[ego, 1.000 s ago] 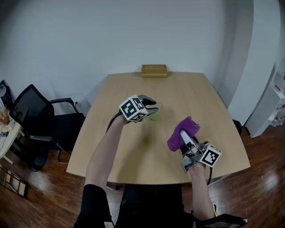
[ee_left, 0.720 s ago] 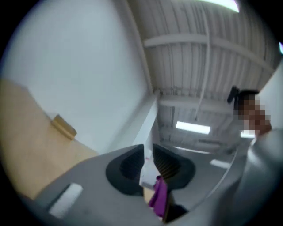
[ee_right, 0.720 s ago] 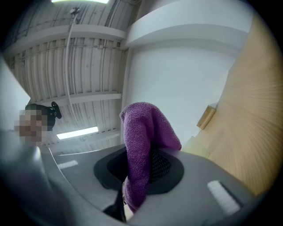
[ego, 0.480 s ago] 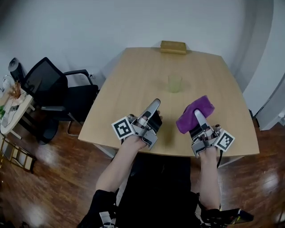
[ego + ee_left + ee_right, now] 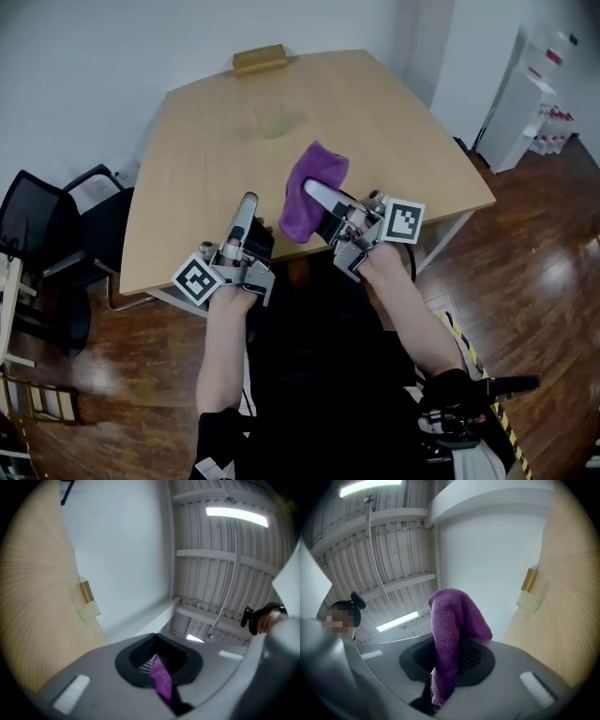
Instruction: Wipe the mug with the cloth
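Observation:
The pale green mug (image 5: 273, 122) stands alone on the far part of the wooden table (image 5: 394, 141); it also shows as a small shape in the left gripper view (image 5: 89, 611) and the right gripper view (image 5: 528, 603). My left gripper (image 5: 248, 201) hovers over the near table edge, well short of the mug. Its jaws have just been closing and now meet (image 5: 161, 686), holding nothing, with only a thin purple sliver in the slit. My right gripper (image 5: 317, 192) is beside it, shut on the purple cloth (image 5: 302, 214), which drapes over its tips (image 5: 450, 620).
A yellow-brown block (image 5: 260, 58) lies at the table's far edge, behind the mug. A black office chair (image 5: 56, 234) stands to the left of the table. White shelving (image 5: 539, 80) is at the far right, on a wooden floor (image 5: 525, 281).
The left gripper left the mug, shut its jaws, rolled and drew back to the near edge. The right gripper with the cloth also pulled back. The mug stays on the table.

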`<action>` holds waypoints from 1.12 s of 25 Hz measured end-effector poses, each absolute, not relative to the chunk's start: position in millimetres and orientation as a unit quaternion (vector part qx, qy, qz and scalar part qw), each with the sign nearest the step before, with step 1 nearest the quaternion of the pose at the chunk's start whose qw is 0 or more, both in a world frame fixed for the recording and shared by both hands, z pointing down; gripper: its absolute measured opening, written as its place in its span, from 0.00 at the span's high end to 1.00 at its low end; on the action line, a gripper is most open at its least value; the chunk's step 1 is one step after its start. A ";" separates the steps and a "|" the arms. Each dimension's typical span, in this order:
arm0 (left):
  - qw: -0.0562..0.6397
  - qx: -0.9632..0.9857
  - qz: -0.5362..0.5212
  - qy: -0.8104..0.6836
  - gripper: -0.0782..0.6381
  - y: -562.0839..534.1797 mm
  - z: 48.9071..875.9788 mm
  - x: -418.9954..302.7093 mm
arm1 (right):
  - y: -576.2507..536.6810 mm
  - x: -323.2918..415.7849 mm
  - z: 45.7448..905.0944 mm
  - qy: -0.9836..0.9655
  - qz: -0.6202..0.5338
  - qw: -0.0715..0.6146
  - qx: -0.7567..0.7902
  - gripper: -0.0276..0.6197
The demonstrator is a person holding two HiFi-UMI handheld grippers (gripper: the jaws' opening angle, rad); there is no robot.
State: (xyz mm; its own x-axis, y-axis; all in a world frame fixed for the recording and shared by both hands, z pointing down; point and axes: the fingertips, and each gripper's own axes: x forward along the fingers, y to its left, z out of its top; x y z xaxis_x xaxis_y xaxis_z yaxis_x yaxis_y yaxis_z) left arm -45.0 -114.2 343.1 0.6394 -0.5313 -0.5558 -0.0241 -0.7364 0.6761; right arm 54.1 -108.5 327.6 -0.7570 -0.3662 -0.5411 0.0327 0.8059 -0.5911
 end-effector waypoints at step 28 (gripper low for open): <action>0.320 0.851 -0.379 -0.172 0.89 116.5 353.7 -18.1 | 117.4 64.8 367.7 0.861 -0.374 0.338 -0.068 0.87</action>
State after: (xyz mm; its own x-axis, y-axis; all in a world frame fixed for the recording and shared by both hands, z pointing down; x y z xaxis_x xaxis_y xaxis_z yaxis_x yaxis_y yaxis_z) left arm -18.1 116.5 353.7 0.6531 -0.5354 -0.5356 -0.0502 -0.7363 0.6748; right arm 64.8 117.4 367.7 -0.7617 -0.3698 -0.5320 0.1363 0.7113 -0.6895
